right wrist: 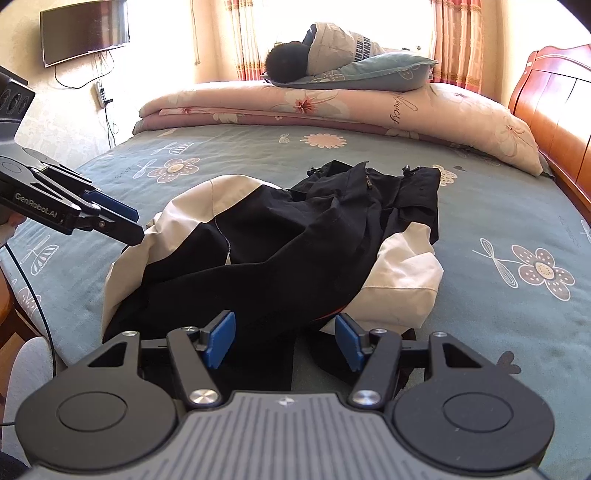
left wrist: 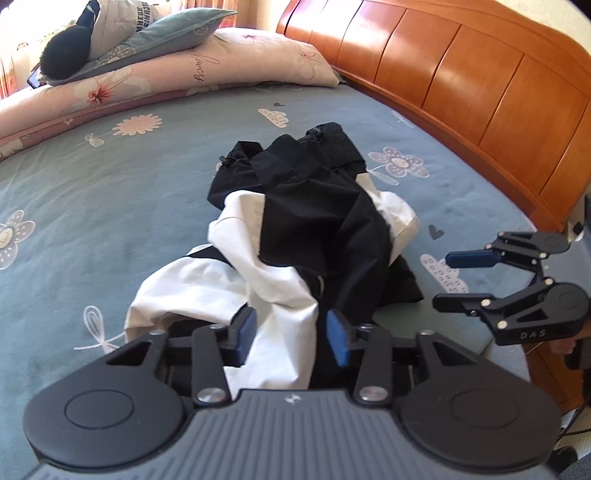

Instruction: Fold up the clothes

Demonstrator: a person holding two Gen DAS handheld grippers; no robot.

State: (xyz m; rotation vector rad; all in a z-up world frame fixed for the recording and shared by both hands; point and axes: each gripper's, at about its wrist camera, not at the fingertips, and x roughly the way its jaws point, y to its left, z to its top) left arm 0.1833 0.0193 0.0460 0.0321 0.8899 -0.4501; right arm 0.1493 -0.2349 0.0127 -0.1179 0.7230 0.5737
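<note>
Teal flowered bedsheet (right wrist: pixel 480 206) under our crumpled black-and-white garment (right wrist: pixel 295 236); wooden headboard (left wrist: pixel 461 81), folded quilt (right wrist: pixel 332 103), curtained window behind; left gripper (left wrist: pixel 290 332) and right gripper (right wrist: pixel 284 339) both agape, gripping nothing

Around the crumpled jacket (right wrist: pixel 280 236) I see bare bedsheet (right wrist: pixel 498 206) on every side; beyond it the folded quilt (right wrist: pixel 332 103) blocks passage, and the wooden headboard (left wrist: pixel 461 74) walls one flank.

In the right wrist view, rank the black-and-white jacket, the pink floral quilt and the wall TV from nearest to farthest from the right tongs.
1. Jacket: crumpled on the bed, just ahead of the right tongs.
2. Quilt: folded across the bed's far side.
3. TV: on the wall, upper left.
</note>
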